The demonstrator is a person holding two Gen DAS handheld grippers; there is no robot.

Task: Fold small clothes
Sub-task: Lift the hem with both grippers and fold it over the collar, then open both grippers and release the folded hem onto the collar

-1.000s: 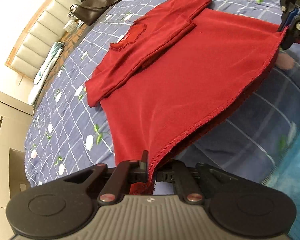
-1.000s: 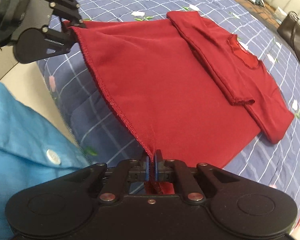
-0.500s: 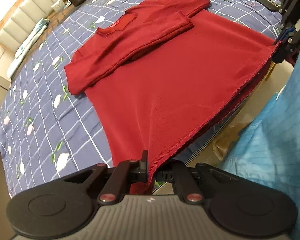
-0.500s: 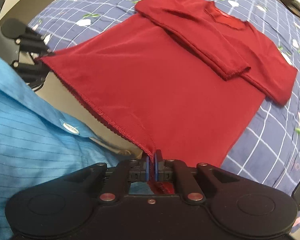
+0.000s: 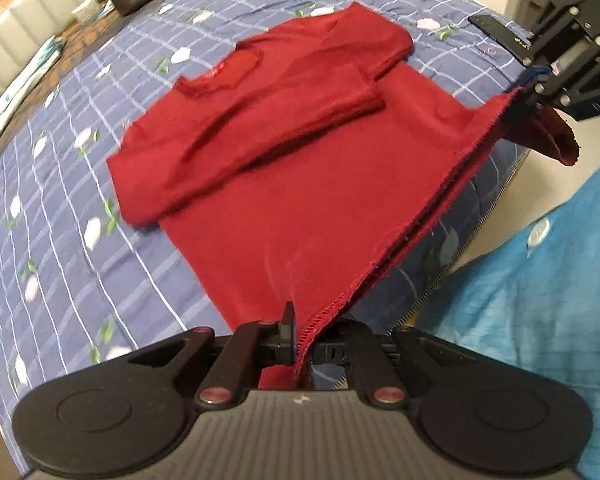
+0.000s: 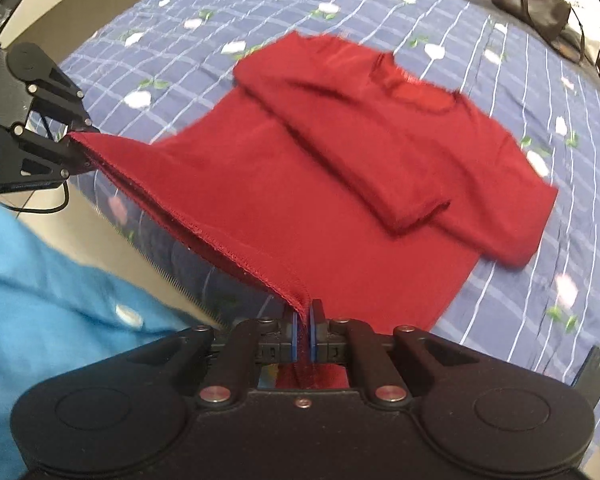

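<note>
Left gripper (image 5: 302,340) clamped on hem corner; red sweater (image 5: 300,184) on bed (image 5: 60,240), hem edge lifted taut toward you. Sleeves (image 6: 352,136) already crossed over chest: done. Bottom-to-collar fold left, by my read. Collar (image 6: 416,88) points away from you, long axis hem-to-collar. Right gripper (image 6: 303,334) pinches other hem corner.

Red shirt (image 5: 300,184) hem now higher, farther forward
</note>
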